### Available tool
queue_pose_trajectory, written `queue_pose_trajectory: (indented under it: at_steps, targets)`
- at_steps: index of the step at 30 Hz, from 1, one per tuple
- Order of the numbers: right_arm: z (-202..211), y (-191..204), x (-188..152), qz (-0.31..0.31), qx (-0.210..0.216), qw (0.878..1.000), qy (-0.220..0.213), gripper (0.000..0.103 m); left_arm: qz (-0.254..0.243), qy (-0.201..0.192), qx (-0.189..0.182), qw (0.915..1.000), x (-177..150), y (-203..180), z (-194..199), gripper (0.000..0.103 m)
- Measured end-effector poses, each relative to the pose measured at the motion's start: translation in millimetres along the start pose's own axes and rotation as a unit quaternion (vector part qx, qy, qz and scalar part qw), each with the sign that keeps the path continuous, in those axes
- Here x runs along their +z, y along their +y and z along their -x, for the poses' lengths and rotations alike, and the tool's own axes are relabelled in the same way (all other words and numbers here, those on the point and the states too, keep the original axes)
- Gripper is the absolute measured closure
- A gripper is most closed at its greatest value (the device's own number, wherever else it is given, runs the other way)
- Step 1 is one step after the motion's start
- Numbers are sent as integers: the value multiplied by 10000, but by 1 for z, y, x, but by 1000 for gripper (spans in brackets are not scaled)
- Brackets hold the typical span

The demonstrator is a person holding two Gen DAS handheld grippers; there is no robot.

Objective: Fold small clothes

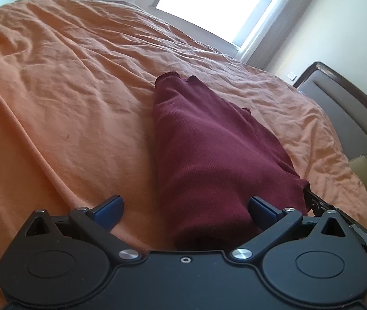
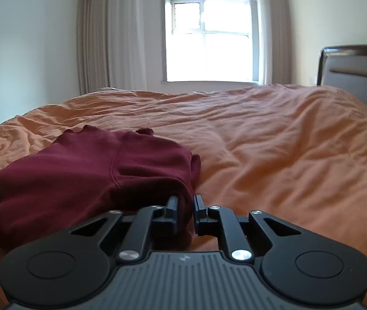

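A bedroom: an orange sheet (image 2: 274,139), much creased, covered the bed, with a bright window (image 2: 209,41) and pale curtains (image 2: 111,38) on the far wall and a dark headboard (image 2: 356,64) at the right. On the sheet lay the garment (image 2: 85,170), a maroon ribbed knit, already doubled over itself, with a seam running along its upper layer. In the left wrist view we saw the garment (image 1: 209,149) stretch away from the camera as a narrow strip, its far end scalloped.

We found the left gripper (image 1: 185,208) spread wide, its blue fingertips (image 1: 111,206) well apart; the near end of the garment lay between them, the right tip touching the cloth and the left tip over bare sheet. The right gripper (image 2: 186,206) stood nearly closed, its black fingers (image 2: 173,206) pinching the garment's near right corner, a fold of maroon cloth caught in the narrow gap. Part of the other tool appeared as a dark shape at the garment's edge in each view.
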State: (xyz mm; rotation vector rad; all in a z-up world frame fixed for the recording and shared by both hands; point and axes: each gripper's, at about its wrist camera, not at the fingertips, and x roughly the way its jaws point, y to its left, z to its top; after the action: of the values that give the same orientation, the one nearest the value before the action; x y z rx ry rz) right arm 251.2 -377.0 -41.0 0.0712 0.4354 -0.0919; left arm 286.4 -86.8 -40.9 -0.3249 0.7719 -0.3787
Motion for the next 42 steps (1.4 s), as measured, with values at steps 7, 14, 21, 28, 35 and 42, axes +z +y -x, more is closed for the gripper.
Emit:
queue_pose_trajectory:
  at_steps: [7,14,21,28,35,42]
  targets:
    - [46,-2,-18,-371,114,9985,-390,52,-76,-14,53,10000,-3,-1,-2,1]
    - [80,23,-46,242,1197,9919,-361,52,67,-55,-13,10000,-1,1,0,1]
    - [65,65,-43,1058,1209,9856,-534,96,196,-79,-42,9998,0,1,8,1]
    - [81,71,-43,1576,430,9824,-904,98,190,-115,-56,9997,2,0,15,1]
    - [68,69,-69,1335,201,9896,-501,98,-67,30,30,10000,-4,3,6,1]
    - [72,63,-69,1085,293,9930,-360,95,-167,46,106,9998,-8,4,1,1]
